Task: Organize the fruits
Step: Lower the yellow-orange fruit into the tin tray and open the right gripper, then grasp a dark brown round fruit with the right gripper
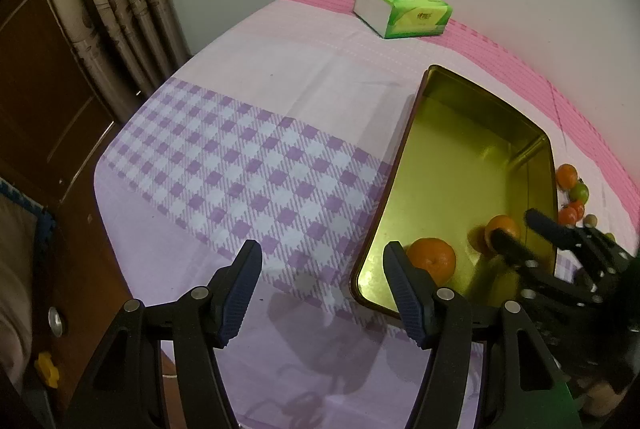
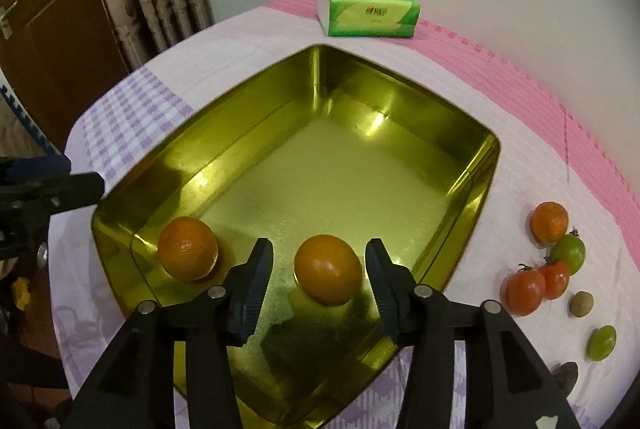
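So the gold tin (image 2: 400, 149) has two oranges in it, both at the near end: one (image 2: 327, 270) sits loose between the wide-open right gripper (image 2: 319, 283), the other (image 2: 188, 247) further left. Remaining fruit (image 2: 549, 222) lies on the cloth (image 2: 520, 165) right of the tin. Left gripper (image 1: 322, 293) is open too, holding nothing.

Dim, warm indoor light falls from above. Glare streaks the gold tin's (image 2: 400, 117) inner walls, and soft shadows pool beneath the oranges (image 2: 328, 275). Fisheye bending curves the edges into black corners; the right gripper (image 1: 532, 229) looks motion-blurred in the left view.
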Action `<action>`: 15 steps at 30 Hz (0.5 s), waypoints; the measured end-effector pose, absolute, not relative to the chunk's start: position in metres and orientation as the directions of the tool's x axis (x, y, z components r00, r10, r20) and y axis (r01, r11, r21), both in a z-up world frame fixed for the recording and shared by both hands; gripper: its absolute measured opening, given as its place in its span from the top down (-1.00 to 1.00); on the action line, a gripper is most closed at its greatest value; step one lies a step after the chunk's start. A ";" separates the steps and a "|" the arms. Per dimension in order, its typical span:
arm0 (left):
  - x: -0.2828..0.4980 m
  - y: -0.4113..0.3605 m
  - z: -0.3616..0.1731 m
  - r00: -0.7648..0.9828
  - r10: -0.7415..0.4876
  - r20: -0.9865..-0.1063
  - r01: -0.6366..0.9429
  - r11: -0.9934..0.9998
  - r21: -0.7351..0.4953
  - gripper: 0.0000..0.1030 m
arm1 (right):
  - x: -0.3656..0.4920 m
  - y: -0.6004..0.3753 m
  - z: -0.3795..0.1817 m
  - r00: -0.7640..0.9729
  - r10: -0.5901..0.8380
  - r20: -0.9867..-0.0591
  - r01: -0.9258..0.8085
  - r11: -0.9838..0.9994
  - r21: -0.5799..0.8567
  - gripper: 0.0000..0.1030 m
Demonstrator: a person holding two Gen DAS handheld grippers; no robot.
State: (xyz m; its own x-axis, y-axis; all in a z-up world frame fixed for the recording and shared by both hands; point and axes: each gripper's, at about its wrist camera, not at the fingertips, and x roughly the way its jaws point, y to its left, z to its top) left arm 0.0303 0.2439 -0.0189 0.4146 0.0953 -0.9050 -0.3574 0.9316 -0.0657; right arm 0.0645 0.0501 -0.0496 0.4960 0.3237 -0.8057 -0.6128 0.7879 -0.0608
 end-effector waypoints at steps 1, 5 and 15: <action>0.030 0.244 -0.019 0.417 0.095 -0.904 -0.357 0.932 -0.067 -0.24 | 0.062 0.046 -0.044 0.503 0.340 -0.794 -0.610 0.791 -0.048 0.11; 0.029 0.243 -0.018 0.422 0.097 -0.901 -0.355 0.933 -0.066 -0.24 | 0.048 0.009 -0.016 0.559 0.386 -0.734 -0.581 0.814 -0.015 0.11; 0.030 0.222 -0.010 0.462 0.085 -0.883 -0.283 0.957 -0.056 -0.27 | 0.058 -0.158 -0.027 0.636 0.200 -0.745 -0.285 0.958 0.014 0.11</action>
State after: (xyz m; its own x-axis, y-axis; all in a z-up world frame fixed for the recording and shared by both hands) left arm 0.0303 0.2224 -0.0101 0.4616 0.0848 -0.8830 -0.2834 0.9574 -0.0562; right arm 0.0582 -0.1575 -0.0270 0.6364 0.2003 -0.7449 -0.2854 0.9583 0.0139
